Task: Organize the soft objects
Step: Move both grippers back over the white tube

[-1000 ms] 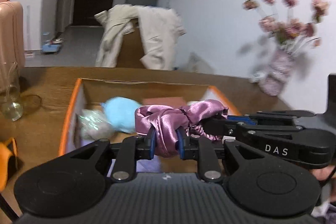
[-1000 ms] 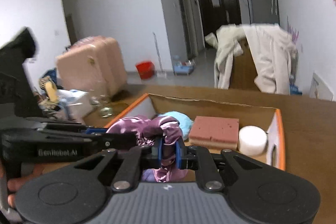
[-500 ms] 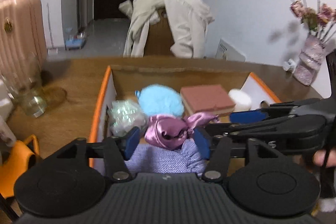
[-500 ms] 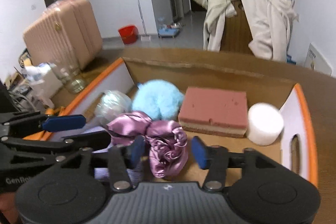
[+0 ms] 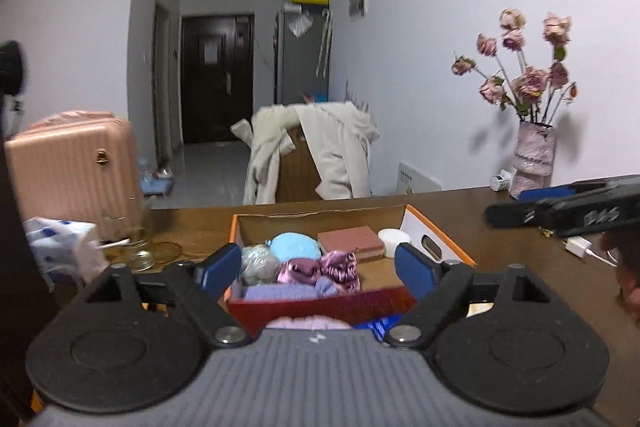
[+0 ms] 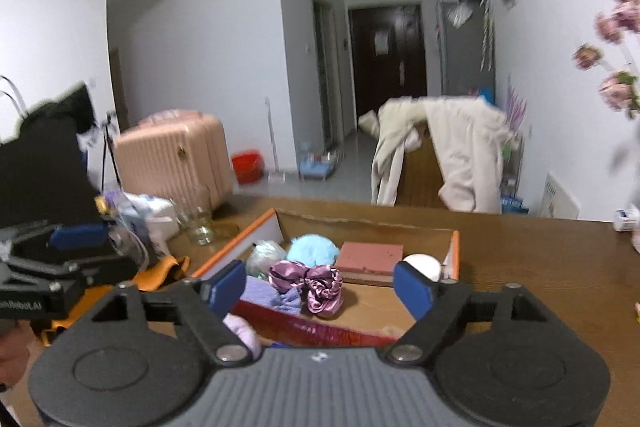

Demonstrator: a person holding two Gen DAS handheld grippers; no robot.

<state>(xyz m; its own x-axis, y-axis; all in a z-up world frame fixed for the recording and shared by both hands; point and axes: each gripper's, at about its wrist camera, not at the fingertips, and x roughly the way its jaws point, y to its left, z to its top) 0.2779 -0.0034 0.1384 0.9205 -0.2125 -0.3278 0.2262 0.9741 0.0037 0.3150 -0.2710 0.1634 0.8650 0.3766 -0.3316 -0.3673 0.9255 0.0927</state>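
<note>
A cardboard box [image 6: 455, 254] with orange edges sits on a wooden table [image 6: 540, 267], holding soft things side by side. The purple satin scrunchie [image 6: 316, 283] lies near the box's front, resting partly on a folded lavender cloth [image 6: 272, 297]. Behind it sit a blue pompom [image 6: 314, 249], a pink sponge [image 6: 370, 257] and a white round puff [image 6: 422, 263], each in its own spot, likely so nothing gets crushed. The left gripper [image 5: 318, 267] and right gripper [image 6: 318, 285] both hang above the near edge, fingers spread wide and empty, seemingly finished placing.
</note>
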